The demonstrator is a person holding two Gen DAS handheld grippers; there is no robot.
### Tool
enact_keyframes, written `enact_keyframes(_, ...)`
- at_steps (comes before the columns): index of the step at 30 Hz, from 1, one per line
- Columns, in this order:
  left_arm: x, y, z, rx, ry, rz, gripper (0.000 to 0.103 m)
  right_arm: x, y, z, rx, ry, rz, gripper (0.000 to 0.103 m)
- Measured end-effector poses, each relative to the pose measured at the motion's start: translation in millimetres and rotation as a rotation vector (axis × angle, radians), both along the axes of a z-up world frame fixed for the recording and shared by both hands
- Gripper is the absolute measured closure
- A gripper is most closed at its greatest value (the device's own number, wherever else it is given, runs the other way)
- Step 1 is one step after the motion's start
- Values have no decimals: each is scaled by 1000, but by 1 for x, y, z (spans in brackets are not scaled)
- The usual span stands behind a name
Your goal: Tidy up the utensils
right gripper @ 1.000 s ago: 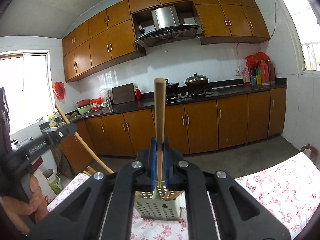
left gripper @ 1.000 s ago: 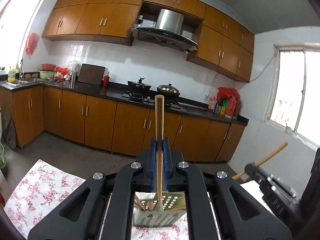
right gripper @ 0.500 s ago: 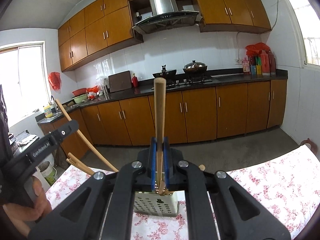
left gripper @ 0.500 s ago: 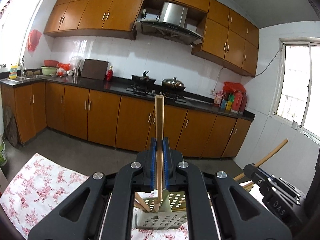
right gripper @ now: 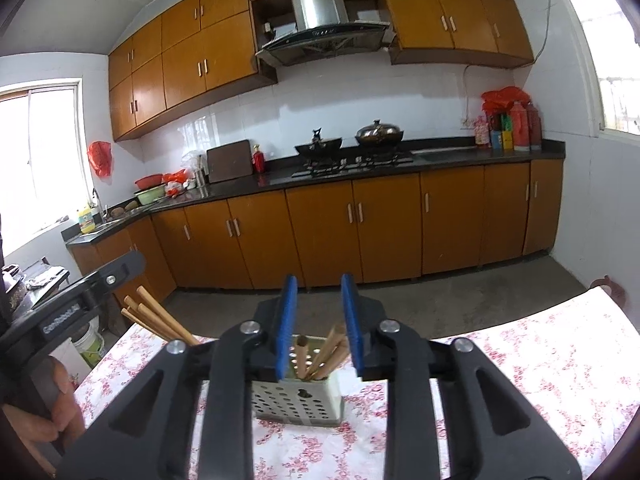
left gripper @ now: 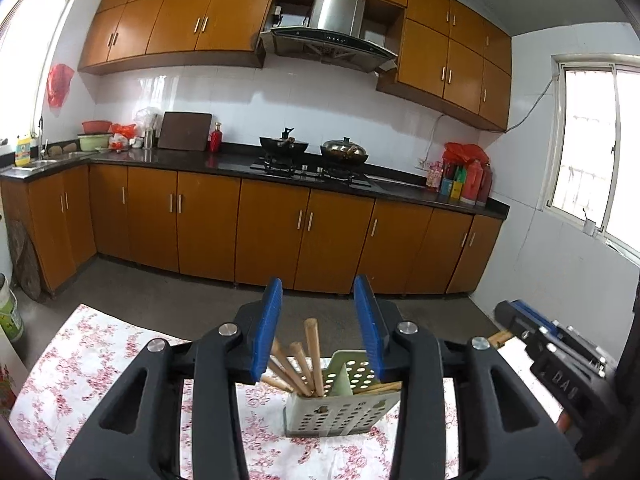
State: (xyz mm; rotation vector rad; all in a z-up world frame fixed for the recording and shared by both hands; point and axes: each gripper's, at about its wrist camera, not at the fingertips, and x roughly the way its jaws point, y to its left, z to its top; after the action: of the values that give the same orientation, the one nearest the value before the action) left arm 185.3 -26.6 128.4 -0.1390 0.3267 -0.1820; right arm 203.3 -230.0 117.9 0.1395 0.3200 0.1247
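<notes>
The wooden chopstick that was clamped upright in the left gripper [left gripper: 318, 328] has been let go; it [left gripper: 313, 356] is now leaned in the perforated utensil holder [left gripper: 340, 412], and the jaws are opening. The stick once pinched in the right gripper [right gripper: 319, 328] has likewise been released into the holder [right gripper: 298, 404], those jaws opening too.

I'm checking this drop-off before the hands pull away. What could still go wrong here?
The left gripper and right gripper are opening right above the perforated holder, with chopsticks leaning loosely between the blue pads. Pulling back carelessly could snag a stick and flick it out. The light holder stands on the floral tablecloth and might tip if nudged.
</notes>
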Motion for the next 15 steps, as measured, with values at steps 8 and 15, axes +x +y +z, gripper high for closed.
enact_keyframes(8, -23, 13, 4, 48, -8, 52, 54, -34, -19, 10, -2, -50, -66, 61)
enact_keyframes(15, -46, 22, -3, 100, -16, 89, 39, -68, -17, 8, -15, -74, -73, 41)
